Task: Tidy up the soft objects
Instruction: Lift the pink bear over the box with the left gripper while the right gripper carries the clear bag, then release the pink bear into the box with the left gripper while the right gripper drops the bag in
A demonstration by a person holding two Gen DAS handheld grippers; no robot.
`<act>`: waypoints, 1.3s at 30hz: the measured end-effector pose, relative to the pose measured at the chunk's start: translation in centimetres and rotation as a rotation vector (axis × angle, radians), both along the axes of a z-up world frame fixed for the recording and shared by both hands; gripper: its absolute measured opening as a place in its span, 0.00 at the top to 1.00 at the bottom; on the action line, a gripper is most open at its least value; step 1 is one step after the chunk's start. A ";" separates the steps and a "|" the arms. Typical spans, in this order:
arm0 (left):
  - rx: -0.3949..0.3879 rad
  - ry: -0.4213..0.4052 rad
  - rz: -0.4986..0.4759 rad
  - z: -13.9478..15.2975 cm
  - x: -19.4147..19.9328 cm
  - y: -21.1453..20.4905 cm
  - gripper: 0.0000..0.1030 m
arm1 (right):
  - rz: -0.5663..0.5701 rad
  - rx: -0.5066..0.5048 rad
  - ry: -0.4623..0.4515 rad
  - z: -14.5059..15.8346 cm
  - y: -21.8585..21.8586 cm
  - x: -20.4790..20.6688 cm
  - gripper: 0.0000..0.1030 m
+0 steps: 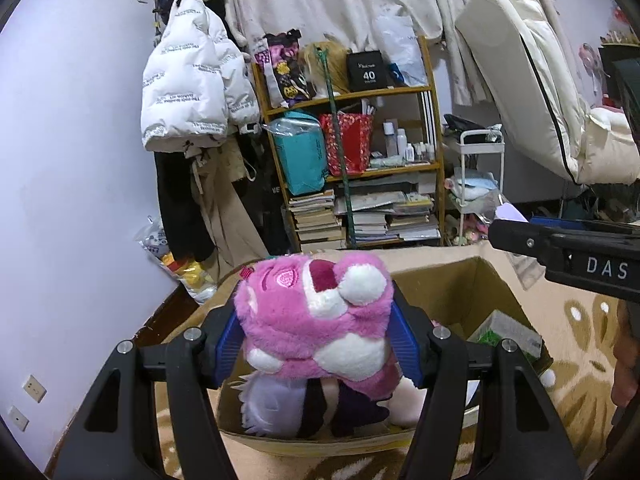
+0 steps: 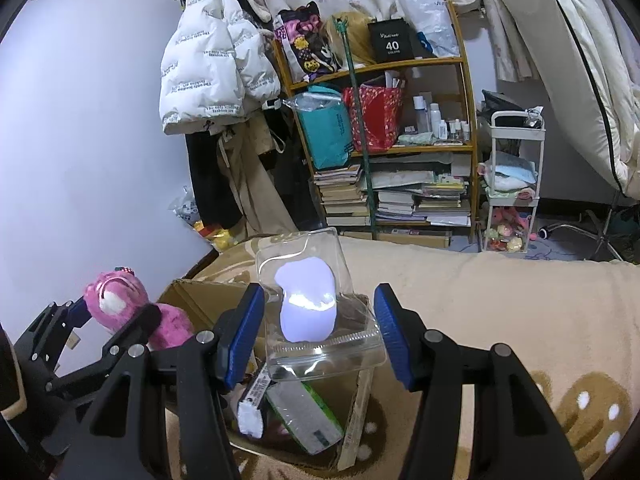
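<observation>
The pink bear is covered in fluffy plush; the pouch is glossy clear plastic (the box matt cardboard).

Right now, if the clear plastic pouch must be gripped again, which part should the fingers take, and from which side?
Probably the stiff zip-seal strip at the near end of the clear plastic pouch, approached from the camera side along its length. The film above looks thin and slippery, and the pale soft item bulges in the middle. The right gripper straddles it; contact on the right is unclear.

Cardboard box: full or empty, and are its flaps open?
Partly filled, flaps open. The box holds a green-edged packet and, in the left wrist view, plush items under the pink bear.
</observation>
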State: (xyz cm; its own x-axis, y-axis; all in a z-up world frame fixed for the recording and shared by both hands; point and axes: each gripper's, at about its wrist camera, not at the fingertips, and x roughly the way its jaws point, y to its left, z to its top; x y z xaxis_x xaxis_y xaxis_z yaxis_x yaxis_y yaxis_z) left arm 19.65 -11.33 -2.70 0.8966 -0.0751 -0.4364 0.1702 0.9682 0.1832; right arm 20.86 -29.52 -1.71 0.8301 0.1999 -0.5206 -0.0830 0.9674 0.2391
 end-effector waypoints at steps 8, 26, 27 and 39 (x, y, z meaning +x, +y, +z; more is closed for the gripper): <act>-0.036 0.063 0.007 -1.6 1.3 0.2 0.37 | 0.031 0.043 0.043 -1.9 0.0 1.1 0.40; -0.043 0.109 0.003 -1.8 0.3 0.6 0.07 | 0.038 0.037 0.056 -2.3 0.4 -0.2 0.32; -0.048 0.109 0.005 -1.7 0.0 0.8 0.07 | 0.037 0.031 0.053 -2.0 0.4 -0.4 0.31; -0.005 0.106 0.055 0.1 -3.6 2.8 0.05 | 0.027 0.026 0.020 0.7 0.1 -4.4 0.10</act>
